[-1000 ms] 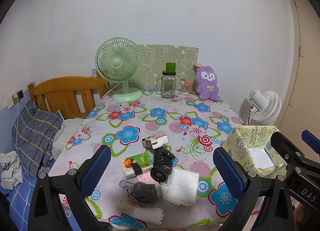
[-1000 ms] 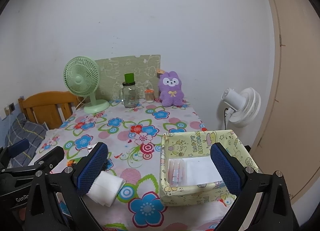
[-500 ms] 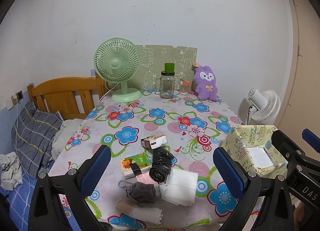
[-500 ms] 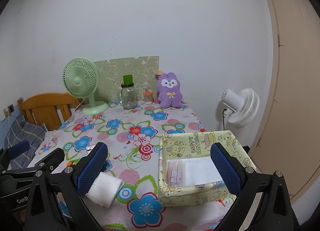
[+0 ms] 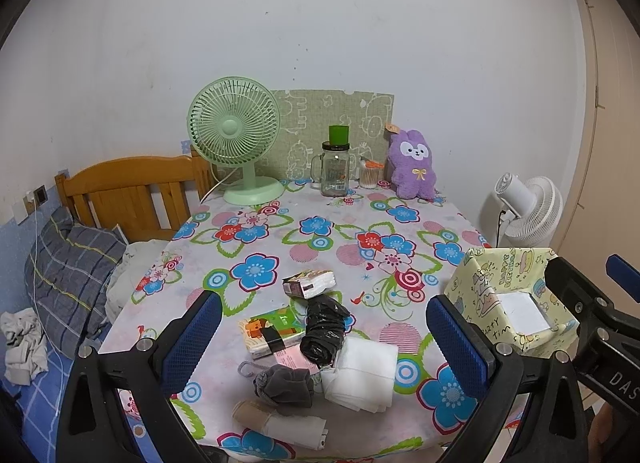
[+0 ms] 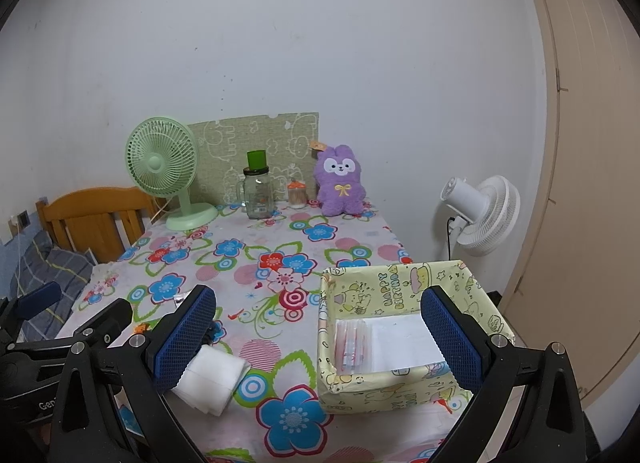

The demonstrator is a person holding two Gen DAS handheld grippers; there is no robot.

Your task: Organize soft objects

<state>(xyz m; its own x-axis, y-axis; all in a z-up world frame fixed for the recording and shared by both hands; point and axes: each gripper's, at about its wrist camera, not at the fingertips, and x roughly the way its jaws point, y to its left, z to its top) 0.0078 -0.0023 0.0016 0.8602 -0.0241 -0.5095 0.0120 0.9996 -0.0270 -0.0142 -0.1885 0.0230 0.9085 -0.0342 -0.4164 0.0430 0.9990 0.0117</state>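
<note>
Honestly not much has changed in the last second. Both views sit a touch farther back and higher than before, so the pile looks slightly smaller, but nothing on the desk (image 5: 352,231) has shifted. So the sorting looks barely started from here.

The left gripper (image 5: 332,341) is wide open with nothing in it, hanging over the near edge above the clutter. The right gripper (image 6: 320,339) is just as wide and empty, framing the yellow box (image 6: 404,291).

The soft stuff is bunched at the near edge: a white folded cloth (image 5: 362,373), a gray sock (image 5: 286,381) touching its left side, a beige roll (image 5: 280,423) right at the edge, and a black bag (image 5: 322,329) behind the cloth. 2 packets, a green packet (image 5: 272,329) and a small packet (image 5: 308,283), sit beside them.

The box holds a white sheet (image 6: 404,341) and some pinkish wrapped things I can't make out. My guess is the cloth goes first, since it's nearest the box.
</note>
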